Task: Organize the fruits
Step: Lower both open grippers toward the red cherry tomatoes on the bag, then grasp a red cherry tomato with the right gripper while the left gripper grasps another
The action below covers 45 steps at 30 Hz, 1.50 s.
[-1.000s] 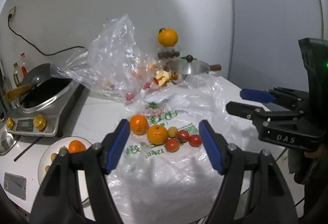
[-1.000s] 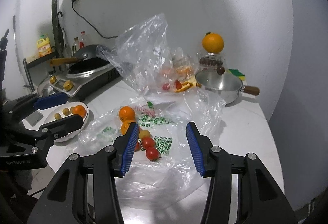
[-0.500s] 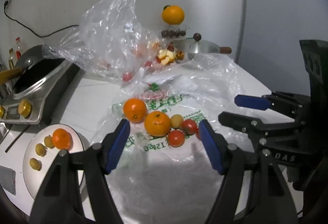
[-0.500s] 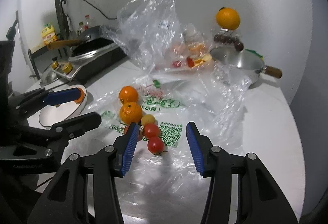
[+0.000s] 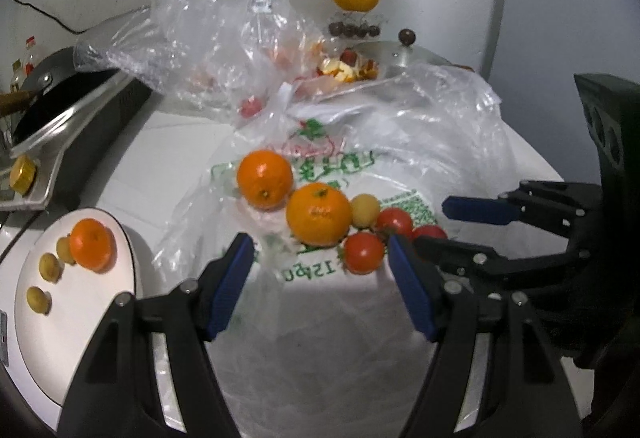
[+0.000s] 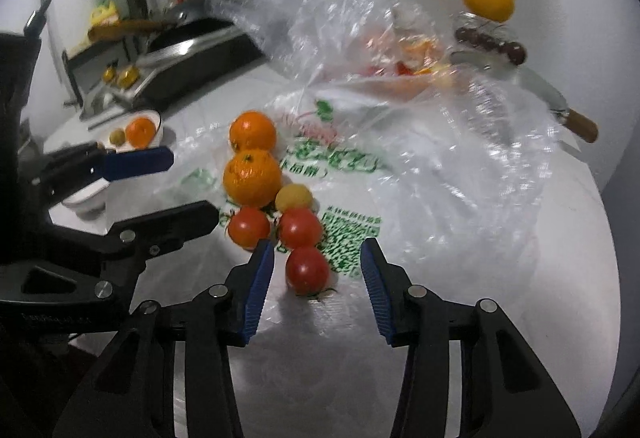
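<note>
My right gripper (image 6: 317, 288) fingers are closing around the nearest tomato (image 6: 307, 270), not touching it, while my left gripper (image 5: 322, 280) fingers gape empty beside it.

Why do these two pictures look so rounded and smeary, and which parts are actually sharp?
Both wrist views are fisheye, so edges curve into dark corners. Left wrist view: the oranges are fairly crisp, and the clear bag shows glare. Right wrist view: the printed bag and pan handle are smeared, while the nearest tomato casts a soft shadow.
</note>
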Motion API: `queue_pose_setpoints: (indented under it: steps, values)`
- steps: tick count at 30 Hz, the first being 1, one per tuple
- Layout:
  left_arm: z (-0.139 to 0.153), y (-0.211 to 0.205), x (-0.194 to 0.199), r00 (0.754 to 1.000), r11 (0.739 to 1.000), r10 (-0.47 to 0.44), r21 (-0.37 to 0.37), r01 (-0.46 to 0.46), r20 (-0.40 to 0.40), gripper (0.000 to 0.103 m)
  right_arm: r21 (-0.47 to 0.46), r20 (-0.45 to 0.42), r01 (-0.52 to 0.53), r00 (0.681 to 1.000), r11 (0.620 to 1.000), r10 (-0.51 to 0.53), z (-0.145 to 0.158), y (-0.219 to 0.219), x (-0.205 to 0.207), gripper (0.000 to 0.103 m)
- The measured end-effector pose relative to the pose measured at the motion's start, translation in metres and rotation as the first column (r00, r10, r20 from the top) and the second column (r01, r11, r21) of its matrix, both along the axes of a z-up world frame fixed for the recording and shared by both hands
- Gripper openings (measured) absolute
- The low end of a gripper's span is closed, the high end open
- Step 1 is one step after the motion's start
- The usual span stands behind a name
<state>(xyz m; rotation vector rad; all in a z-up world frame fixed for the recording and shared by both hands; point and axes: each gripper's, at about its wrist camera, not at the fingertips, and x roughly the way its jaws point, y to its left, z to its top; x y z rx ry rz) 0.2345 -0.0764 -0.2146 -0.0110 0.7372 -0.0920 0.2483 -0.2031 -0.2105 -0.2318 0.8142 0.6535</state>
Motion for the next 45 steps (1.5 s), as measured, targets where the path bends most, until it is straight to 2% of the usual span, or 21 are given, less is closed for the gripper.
queue_pose_setpoints:
  steps: [3,7,12,14,27,32,45]
  values:
    - [-0.005,-0.001,0.002,1.000,1.000,-0.001,-0.002,0.001,-0.011,0.071,-0.015,-0.016,-0.012,1.000,1.000,0.011,-0.006,0.003,0.003,0.040]
    - [-0.008,-0.005,0.004,1.000,1.000,-0.013,0.000,0.013,-0.017,0.070,-0.034,-0.032,-0.030,0.999,0.999,0.029,-0.010,0.005,0.006,0.027]
    - [-0.011,-0.011,0.007,0.999,1.000,-0.026,0.006,0.026,-0.030,0.069,-0.013,-0.030,-0.018,0.999,1.000,0.018,-0.007,-0.002,0.007,0.027]
    - [-0.014,-0.015,0.009,0.998,0.999,-0.038,0.010,0.038,-0.042,0.059,-0.006,-0.026,-0.006,1.000,1.000,0.006,-0.005,-0.008,0.008,0.027]
    - [-0.027,-0.036,0.023,0.991,0.997,-0.079,0.016,0.081,-0.106,0.048,0.030,-0.024,0.031,0.999,0.999,-0.030,-0.004,-0.035,0.010,0.027]
    - [-0.029,-0.039,0.026,0.989,0.995,-0.092,0.021,0.095,-0.114,0.031,0.042,-0.027,0.035,0.999,0.999,-0.034,-0.004,-0.036,0.012,0.027]
    - [-0.019,-0.029,0.013,0.991,0.994,-0.108,0.001,0.108,-0.079,0.030,0.021,-0.007,0.048,0.999,0.999,-0.048,0.001,-0.029,0.005,0.027]
